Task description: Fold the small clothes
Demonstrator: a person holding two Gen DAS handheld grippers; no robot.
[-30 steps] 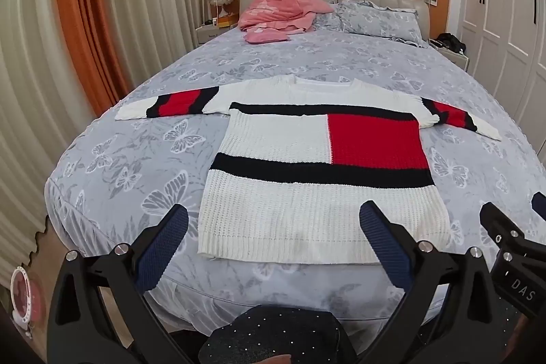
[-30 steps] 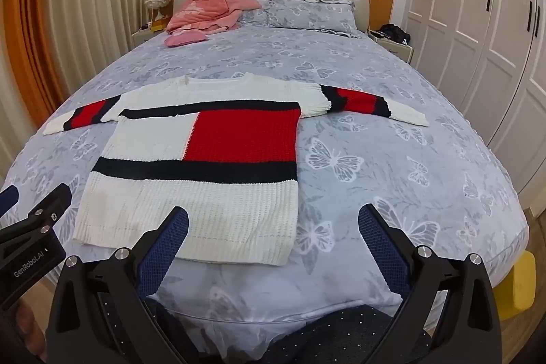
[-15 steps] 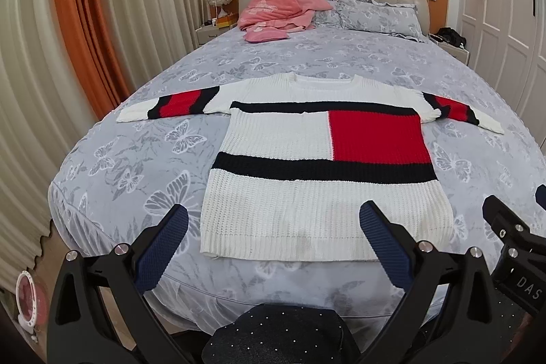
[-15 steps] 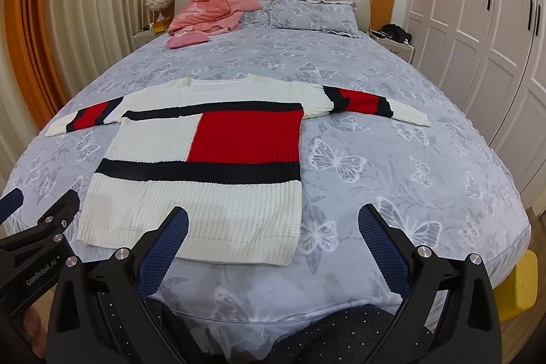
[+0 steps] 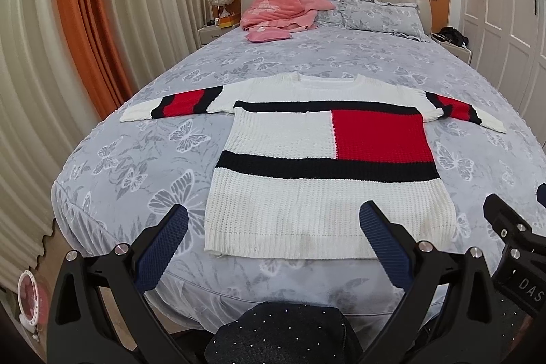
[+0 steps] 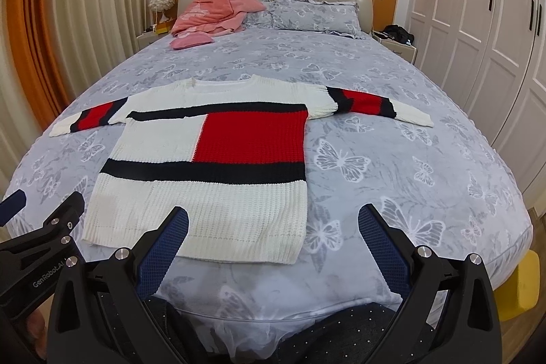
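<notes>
One bed [image 5: 143,159] fills the room, its grey butterfly cover bare along the near edge, which gives a flat place to fold on. Across that near half lies the knitted sweater [image 5: 324,179], face up, hem close to the foot edge and both sleeves stretched toward the side edges, spread out so that every seam is easy to reach. A pink garment [image 5: 283,7] sits heaped at the headboard end by the pillows [image 5: 382,16], well apart, likely waiting out of the way. The left gripper [image 5: 273,241] and the right gripper [image 6: 273,241] hover just short of the hem, fingers spread wide and holding nothing, so I judge that folding has not begun.
</notes>
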